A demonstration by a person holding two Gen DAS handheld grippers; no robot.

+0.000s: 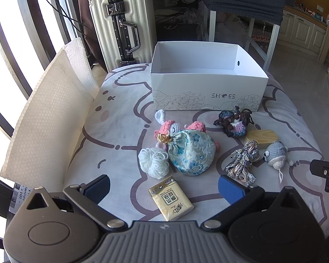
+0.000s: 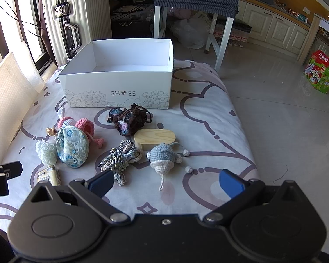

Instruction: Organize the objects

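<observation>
From your left wrist camera, your left gripper (image 1: pixel 164 188) stands wide with nothing held, hanging over the tissue pack (image 1: pixel 170 198). Beyond it lie the white yarn ball (image 1: pixel 154 162), the blue floral pouch (image 1: pixel 192 152) resting against the pink crochet toy (image 1: pixel 175 127), the dark crochet piece (image 1: pixel 233 121), the cord bundle (image 1: pixel 244 161), the wooden block (image 1: pixel 262 138) and the grey crochet mouse (image 1: pixel 275 154). The open shoebox (image 1: pixel 208 92) sits behind them.

From your right wrist camera, your right gripper (image 2: pixel 165 183) is equally wide and empty, near the mouse (image 2: pixel 164 156) and cord bundle (image 2: pixel 120 157), the shoebox (image 2: pixel 118 87) farther back.
</observation>
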